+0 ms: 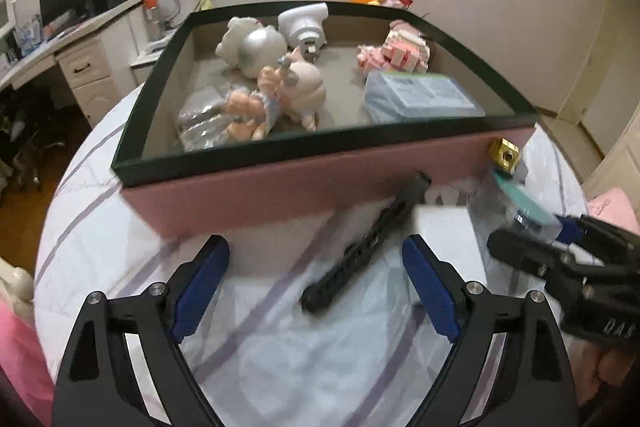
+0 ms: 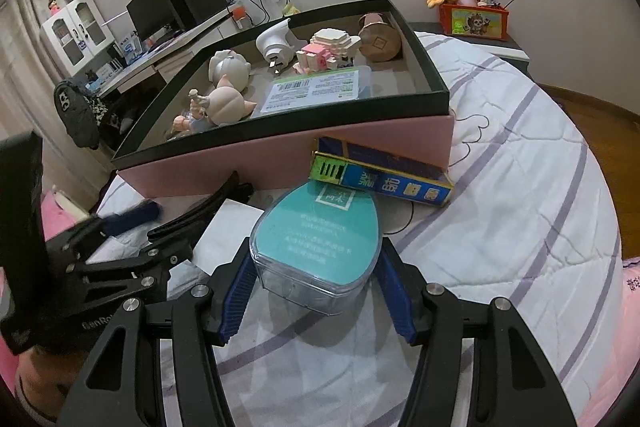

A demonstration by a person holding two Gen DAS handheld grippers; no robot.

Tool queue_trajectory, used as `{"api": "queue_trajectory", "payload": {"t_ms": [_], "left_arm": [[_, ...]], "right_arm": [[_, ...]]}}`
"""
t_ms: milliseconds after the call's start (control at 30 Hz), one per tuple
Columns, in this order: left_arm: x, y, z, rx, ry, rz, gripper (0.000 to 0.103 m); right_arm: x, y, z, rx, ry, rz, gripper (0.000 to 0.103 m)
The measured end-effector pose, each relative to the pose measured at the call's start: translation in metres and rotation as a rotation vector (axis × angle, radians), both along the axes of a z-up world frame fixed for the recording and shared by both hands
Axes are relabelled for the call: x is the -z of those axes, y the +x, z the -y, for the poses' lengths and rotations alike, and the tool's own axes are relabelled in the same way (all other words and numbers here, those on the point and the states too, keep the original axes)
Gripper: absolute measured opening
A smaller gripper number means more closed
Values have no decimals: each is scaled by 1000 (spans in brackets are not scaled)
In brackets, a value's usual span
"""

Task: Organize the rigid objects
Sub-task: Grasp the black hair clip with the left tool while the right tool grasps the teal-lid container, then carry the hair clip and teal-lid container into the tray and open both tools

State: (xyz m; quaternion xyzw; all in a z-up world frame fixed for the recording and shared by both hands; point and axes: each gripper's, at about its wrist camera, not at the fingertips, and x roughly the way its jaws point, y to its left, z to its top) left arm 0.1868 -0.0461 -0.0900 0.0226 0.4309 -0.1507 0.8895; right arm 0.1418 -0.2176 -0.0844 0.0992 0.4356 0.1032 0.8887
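Note:
My left gripper (image 1: 316,243) hangs open over the striped bedcover. A long black clip (image 1: 360,247) lies on the cover between and just beyond its blue pads, which do not touch it. A white card box (image 1: 444,231) sits beside the clip. My right gripper (image 2: 314,259) is shut on a clear plastic case with a teal label (image 2: 316,239), held just above the bed. That case (image 1: 520,203) and the right gripper (image 1: 560,247) also show at the right edge of the left wrist view. A pink box with a dark rim (image 2: 360,139) stands right behind.
The pink box (image 1: 280,183) holds several figurines, a white gadget (image 1: 304,23), a pink brick model (image 1: 400,51) and a flat blue pack (image 1: 420,95). A blue and gold carton (image 2: 384,175) leans against its front wall. A desk and a monitor stand at the far left.

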Motion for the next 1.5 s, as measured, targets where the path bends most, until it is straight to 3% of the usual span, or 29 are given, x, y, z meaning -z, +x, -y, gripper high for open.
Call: {"api": "queue_trajectory", "payload": {"t_ms": [33,100,167,267,300,567,833,1500], "left_arm": [[2,3,2,13,-8,-12,80],[2,4,7,42,-17,-12,57],[1,2,12,78,-24,-20,44],[2,-5,13,127,-72,-46,16],[2,-8,13,131,-73,-48,13],[5,-10,18,130,-42,-41,14],[0,-16,6,83,-86,-21,12],[-65,-35,-42,-28,-100,124,12]], "right_arm": [[0,1,-1,1,0,0,60],[1,3,-3,1,-2,2,60],[1,3,-5,0,-11,4,59],[0,0,-3,-6,-3,3,59],[0,-1,-2,-9,-4,3,59],[-3,-7,-1,-8,-5,5,59],[-6,-12,-3,-14,4,13,59],[-60,-15,-30,-89,8,122,59]]}}
